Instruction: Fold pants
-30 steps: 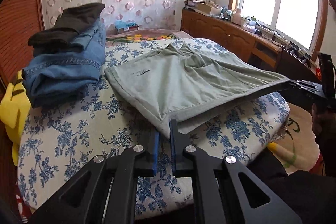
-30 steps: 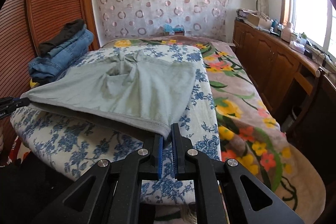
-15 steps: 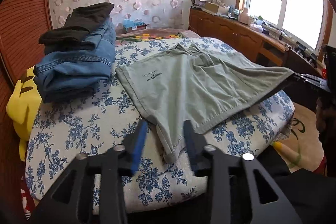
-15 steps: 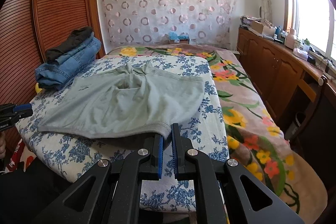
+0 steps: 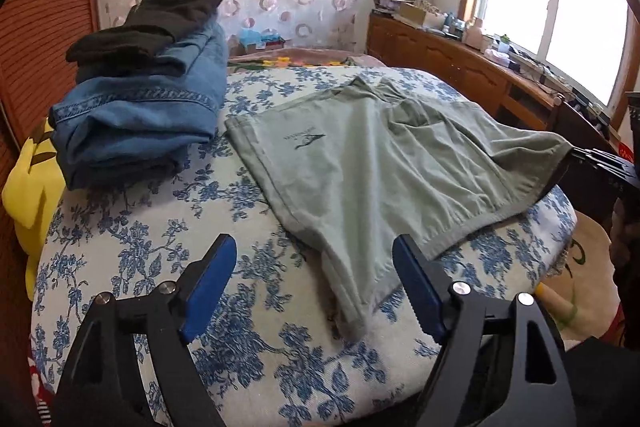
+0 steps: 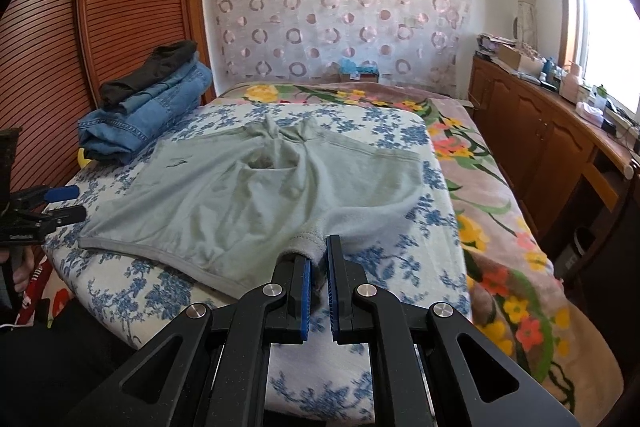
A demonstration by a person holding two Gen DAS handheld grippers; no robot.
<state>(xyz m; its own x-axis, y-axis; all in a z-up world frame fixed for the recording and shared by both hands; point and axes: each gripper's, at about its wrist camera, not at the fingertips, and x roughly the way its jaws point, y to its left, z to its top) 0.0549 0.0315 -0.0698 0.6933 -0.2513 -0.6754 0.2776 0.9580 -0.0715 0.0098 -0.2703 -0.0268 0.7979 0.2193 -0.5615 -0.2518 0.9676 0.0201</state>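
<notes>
Left wrist view: left gripper (image 5: 314, 261) jaws now spread wide and empty, sage-green cotton shorts (image 5: 372, 163) dropped flat on the blue-floral bed cover (image 5: 160, 227), right wrist view: right gripper (image 6: 318, 259) jaws loosened slightly, waistband corner still between them.

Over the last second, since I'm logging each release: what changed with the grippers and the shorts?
The left gripper opened wide and let go of the green shorts, whose left corner dropped flat onto the blue floral cover. The right gripper still pinches its corner, now lowered and slackening. The folded jeans stack stayed put.
</notes>
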